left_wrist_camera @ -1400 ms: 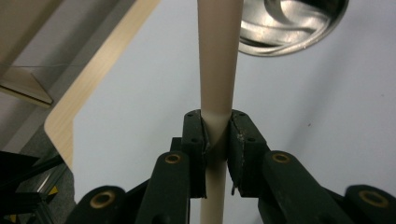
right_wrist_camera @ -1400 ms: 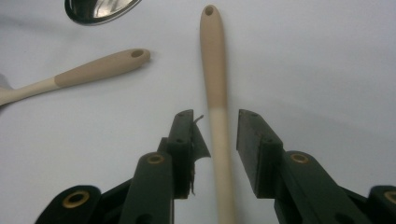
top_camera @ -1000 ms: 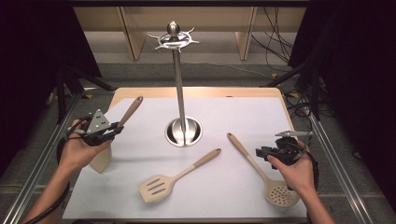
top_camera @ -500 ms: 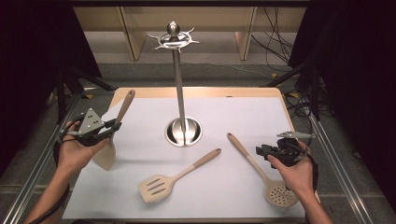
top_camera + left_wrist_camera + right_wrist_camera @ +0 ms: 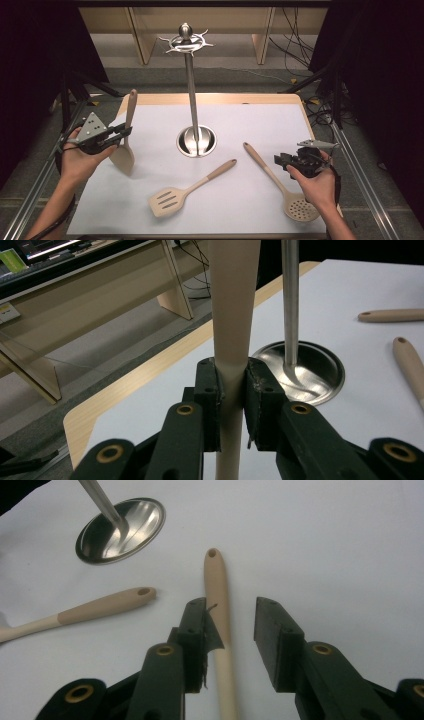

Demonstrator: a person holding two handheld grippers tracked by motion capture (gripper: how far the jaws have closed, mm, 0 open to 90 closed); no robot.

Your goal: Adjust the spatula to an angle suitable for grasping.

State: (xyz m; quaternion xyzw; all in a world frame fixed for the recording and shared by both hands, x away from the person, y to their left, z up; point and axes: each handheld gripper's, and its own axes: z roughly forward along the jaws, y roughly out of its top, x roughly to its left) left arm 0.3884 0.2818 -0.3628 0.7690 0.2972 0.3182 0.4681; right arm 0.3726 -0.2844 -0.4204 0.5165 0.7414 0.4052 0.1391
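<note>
Left gripper pinching the solid spatula by its handle, pads pressed on both sides of the shaft in the left gripper view, spatula standing nearly upright, blade down near the white mat, handle end pointing up and away, left of the stand; contact between blade and mat not resolvable

Right gripper sitting spread over the skimmer, jaws gaping in the right gripper view, handle lying between them close against one jaw, other jaw well clear, nothing clamped

Skimmer lying flat on the mat at the right, perforated head toward the near edge, handle end pointing toward the stand base

Slotted turner lying flat mid-mat, between the two hands, head toward the near edge, handle angled up-right, apart from both grippers

Hanging stand standing upright on its round steel base at mat centre, hooked crown at top carrying nothing
</note>
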